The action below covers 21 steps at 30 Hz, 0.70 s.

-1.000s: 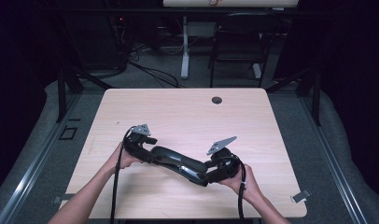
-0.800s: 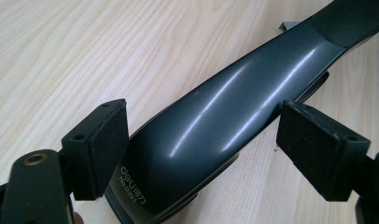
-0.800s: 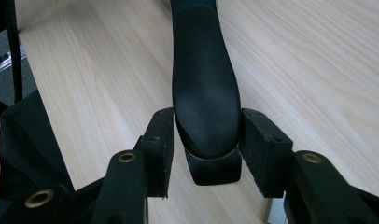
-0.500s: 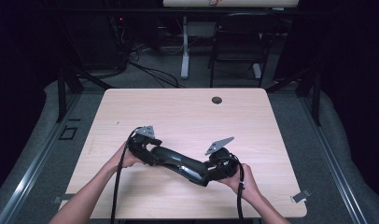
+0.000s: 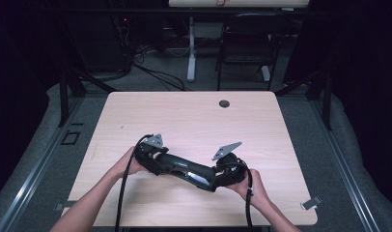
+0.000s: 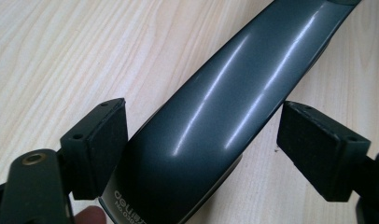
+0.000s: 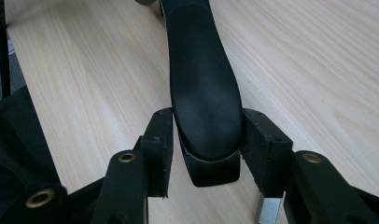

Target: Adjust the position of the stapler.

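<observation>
High view: right gripper, jaws just narrowed, now clamps the long dark-grey glossy stapler near the worktop's front edge; left gripper straddles it loosely, so repositioning looks likely.

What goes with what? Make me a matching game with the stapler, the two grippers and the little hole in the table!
Things:
1. left gripper
2. right gripper
3. stapler
4. table hole

States and places:
A. near the table's far edge
B. clamped on one end of the stapler
C. stretches between both grippers
D. jaws apart around the stapler

Pairs: 1-D, 2-B, 3-C, 4-A.

Both grippers' jaws have just been closing, with the stapler between them.
</observation>
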Each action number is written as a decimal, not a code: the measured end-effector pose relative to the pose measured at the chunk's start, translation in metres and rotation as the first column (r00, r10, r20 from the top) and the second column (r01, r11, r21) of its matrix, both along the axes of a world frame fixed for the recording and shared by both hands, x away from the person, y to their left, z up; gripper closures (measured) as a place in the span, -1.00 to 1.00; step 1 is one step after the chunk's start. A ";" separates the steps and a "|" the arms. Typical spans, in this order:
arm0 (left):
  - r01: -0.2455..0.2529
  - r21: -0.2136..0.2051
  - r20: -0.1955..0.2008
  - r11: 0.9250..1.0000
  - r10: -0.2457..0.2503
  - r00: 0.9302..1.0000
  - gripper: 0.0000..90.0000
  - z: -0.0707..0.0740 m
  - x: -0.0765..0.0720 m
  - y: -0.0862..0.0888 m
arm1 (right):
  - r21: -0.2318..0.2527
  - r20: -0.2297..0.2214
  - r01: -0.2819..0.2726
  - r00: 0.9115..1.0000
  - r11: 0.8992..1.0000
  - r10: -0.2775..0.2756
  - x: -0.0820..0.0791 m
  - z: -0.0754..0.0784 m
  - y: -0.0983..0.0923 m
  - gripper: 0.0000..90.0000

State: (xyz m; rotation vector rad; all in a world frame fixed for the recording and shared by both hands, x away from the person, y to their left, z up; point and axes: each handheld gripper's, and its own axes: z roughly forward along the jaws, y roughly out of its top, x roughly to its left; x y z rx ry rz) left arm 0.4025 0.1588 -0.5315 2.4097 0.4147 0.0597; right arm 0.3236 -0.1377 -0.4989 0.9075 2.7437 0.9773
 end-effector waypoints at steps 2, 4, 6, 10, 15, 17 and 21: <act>0.007 -0.013 -0.010 1.000 -0.007 1.000 -0.58 0.000 0.000 0.001 | 0.004 -0.013 -0.013 1.000 1.000 0.013 0.004 -0.001 0.000 0.23; 0.007 -0.015 -0.014 1.000 -0.007 1.000 -0.56 0.000 -0.001 0.003 | 0.011 -0.020 -0.019 1.000 1.000 0.019 0.008 -0.003 0.002 0.22; 0.001 -0.020 -0.016 1.000 -0.001 1.000 -0.55 0.000 -0.002 0.005 | 0.001 -0.020 -0.036 0.999 0.999 0.036 0.011 -0.003 0.006 0.21; -0.029 -0.016 -0.015 0.999 0.029 0.999 -0.49 0.001 -0.004 0.009 | -0.036 -0.006 -0.062 0.998 0.997 0.062 0.018 -0.003 0.012 0.20; -0.038 -0.030 -0.023 0.999 0.038 0.999 -0.41 0.001 -0.005 0.013 | -0.016 -0.007 -0.043 0.999 0.999 0.043 0.026 -0.004 0.013 0.15; -0.054 -0.010 -0.009 0.998 0.054 0.998 -0.37 0.002 -0.006 0.014 | -0.021 -0.016 -0.050 0.999 0.999 0.050 0.034 -0.003 0.012 0.12; -0.055 -0.025 -0.018 0.998 0.055 0.998 -0.35 0.001 -0.006 0.015 | -0.020 -0.020 -0.054 0.998 0.998 0.053 0.040 -0.003 0.012 0.10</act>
